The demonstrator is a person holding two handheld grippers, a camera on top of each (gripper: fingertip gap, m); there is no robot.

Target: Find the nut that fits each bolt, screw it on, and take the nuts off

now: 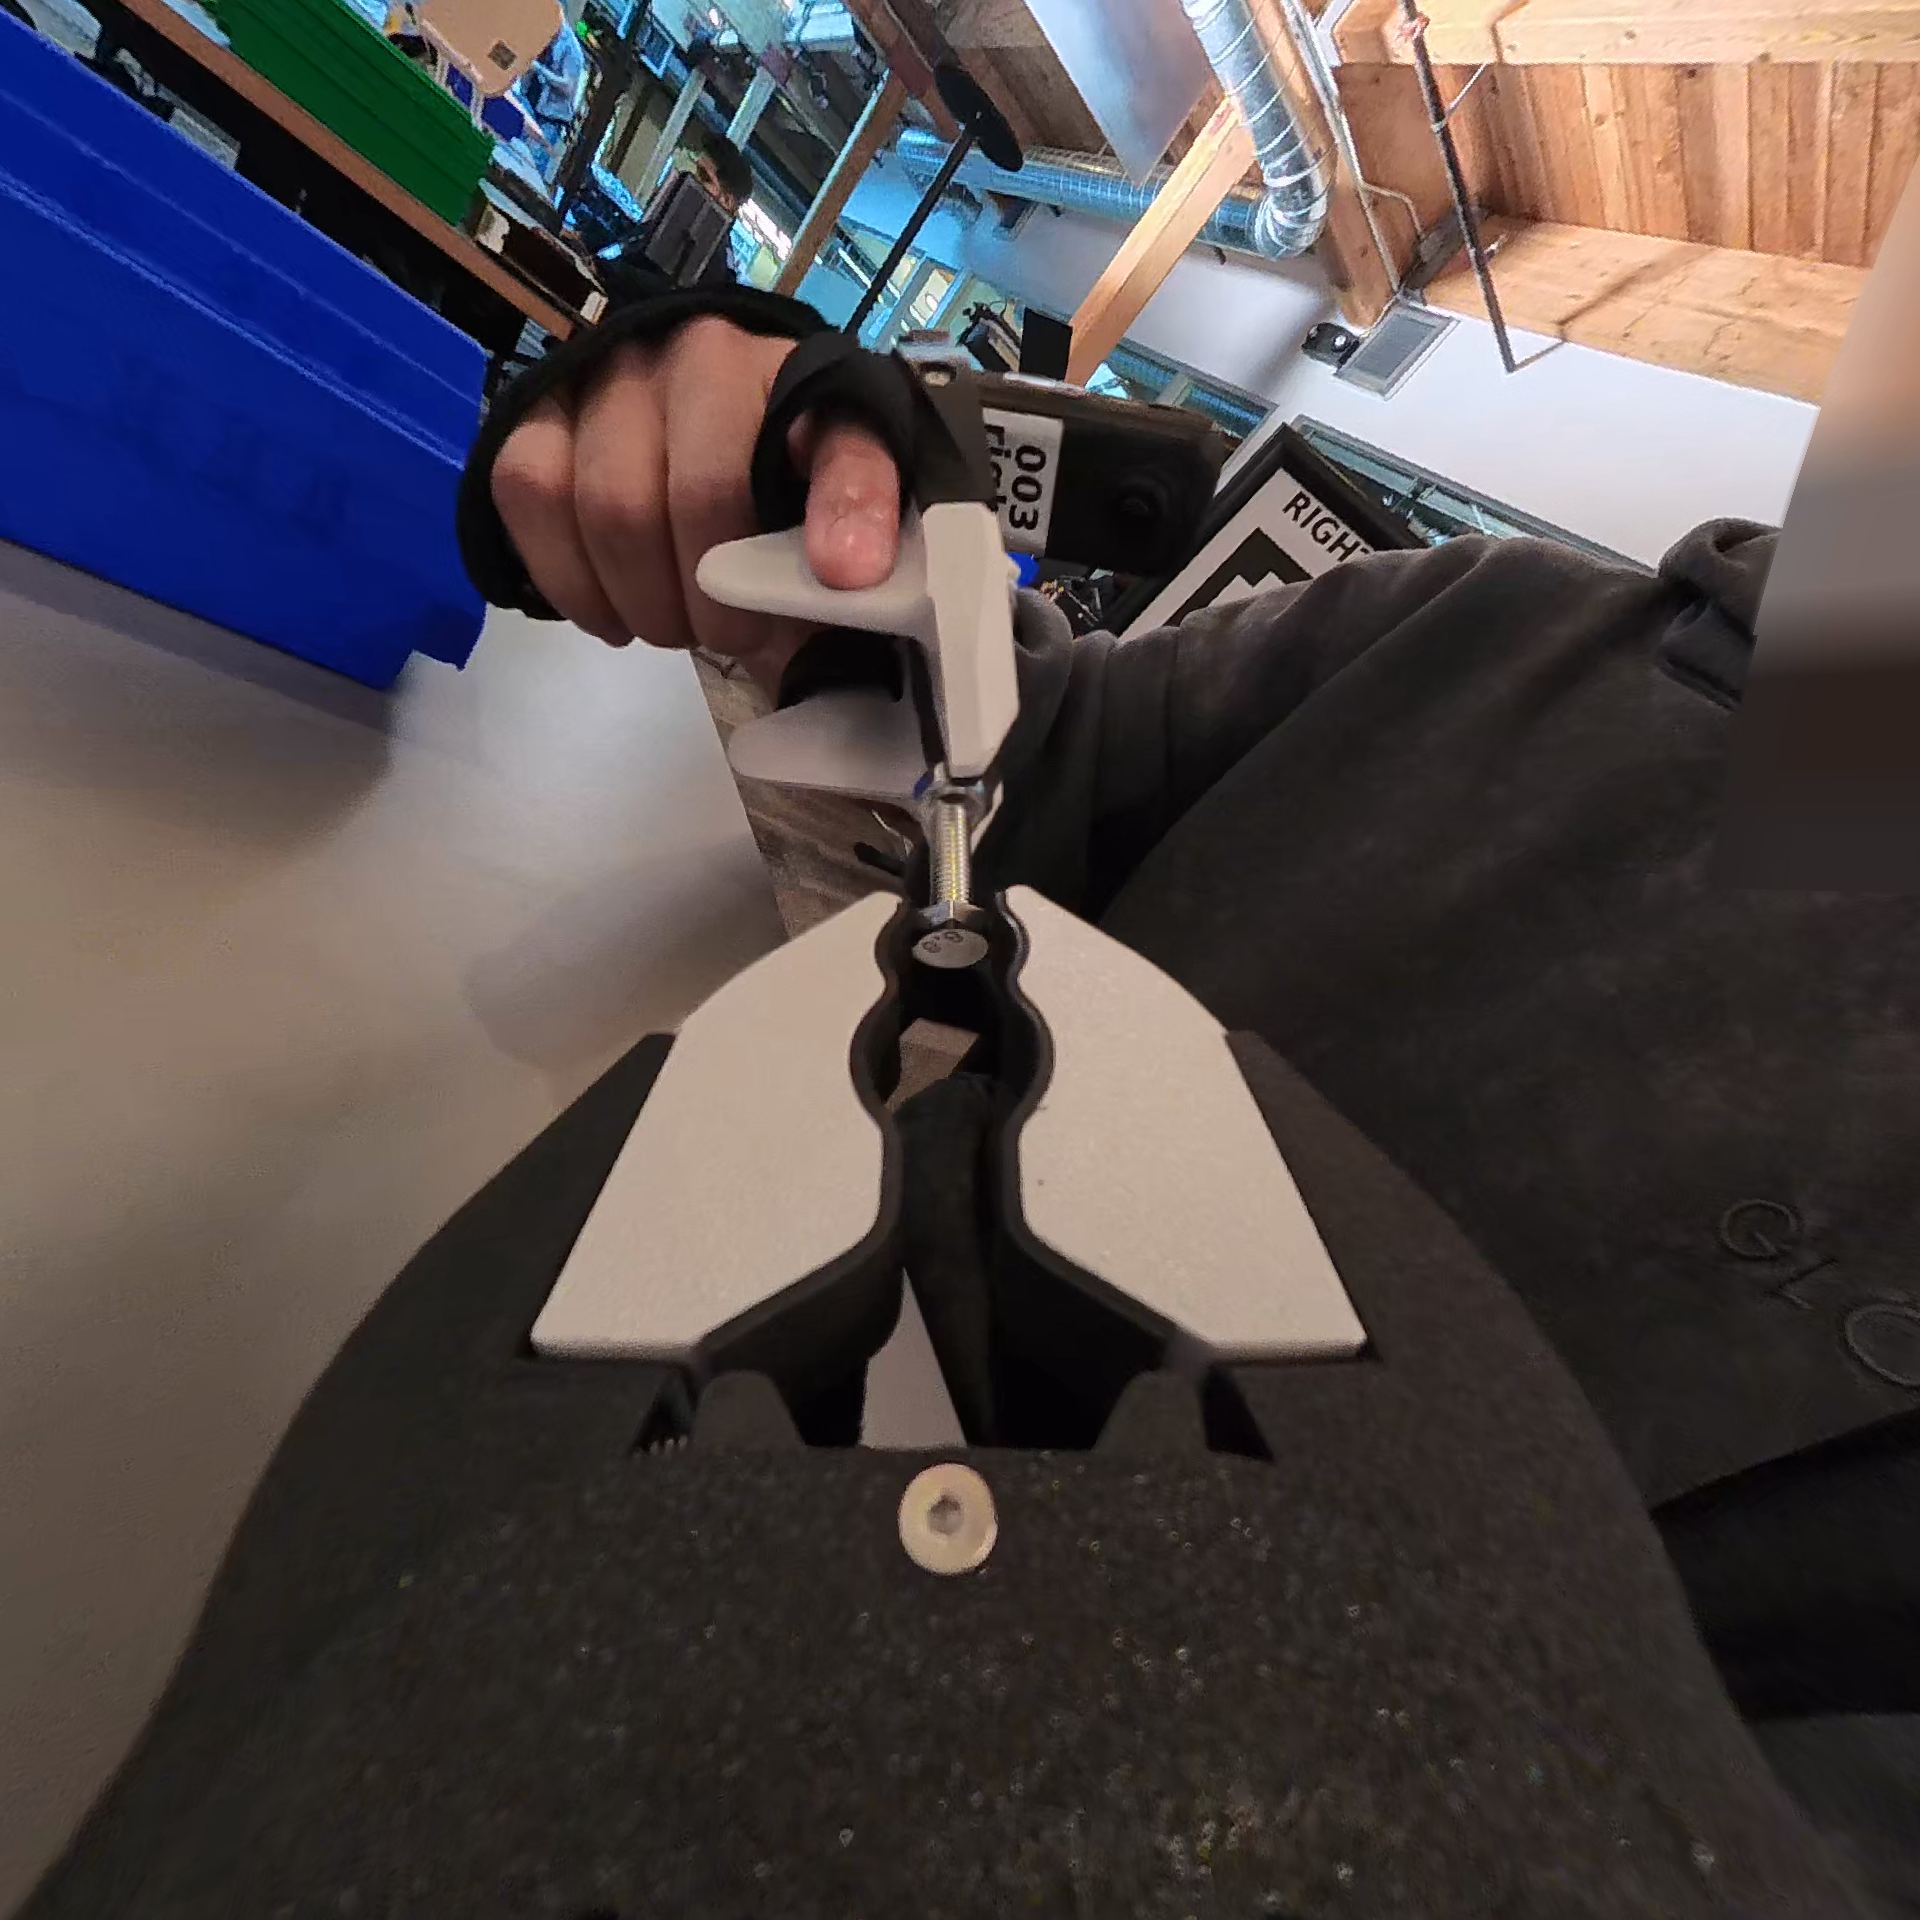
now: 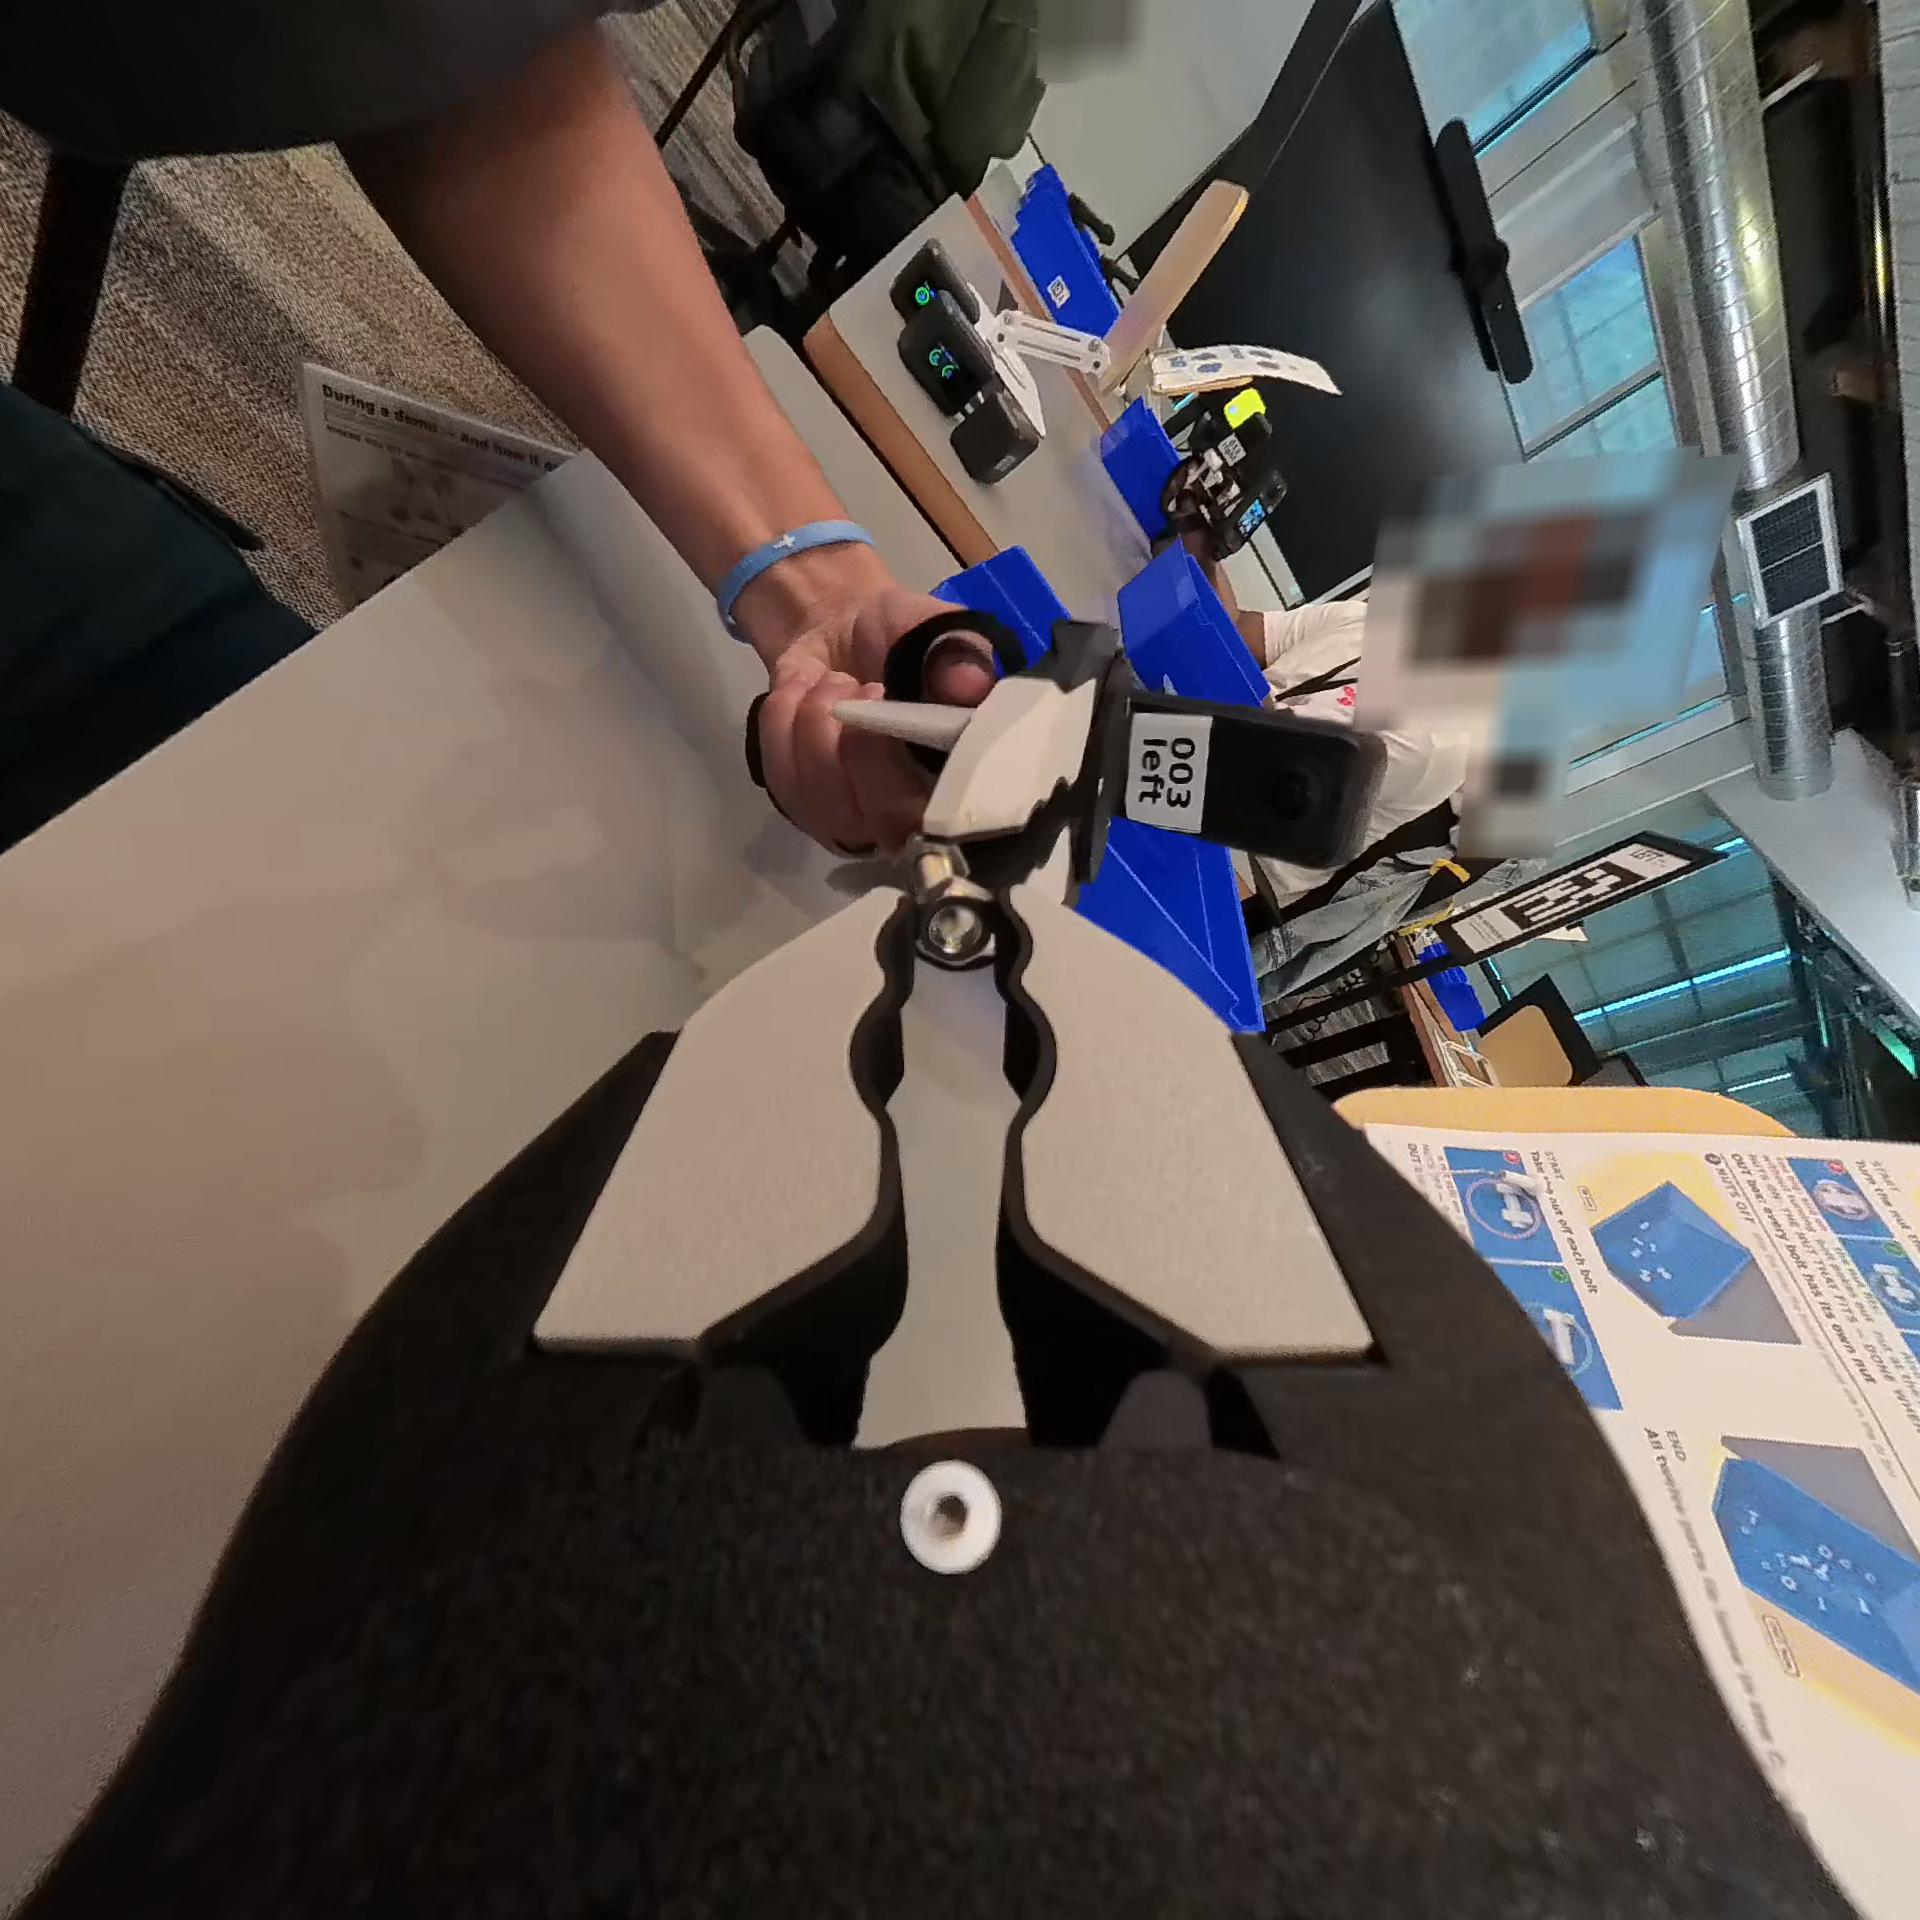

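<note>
In the left wrist view my left gripper (image 1: 951, 920) is shut on the head of a silver bolt (image 1: 953, 862). The threaded shaft points away from it, up off the table. My right gripper (image 1: 961, 781), held by a gloved hand (image 1: 665, 488), comes in from the far side and is shut on a nut (image 1: 958, 795) at the far end of the shaft. In the right wrist view my right gripper (image 2: 951, 925) is shut on the nut (image 2: 951, 928), seen end-on. Just behind it my left gripper (image 2: 961, 842) holds the bolt head (image 2: 928, 864).
A blue bin (image 1: 208, 416) stands on the light table (image 1: 260, 935) at the left. More blue bins (image 2: 1174, 904) stand behind the grippers. A printed instruction sheet (image 2: 1714, 1351) lies at the right. The person's dark sweatshirt (image 1: 1455, 935) fills the right side. Less than 4 cm separates the two grippers' tips.
</note>
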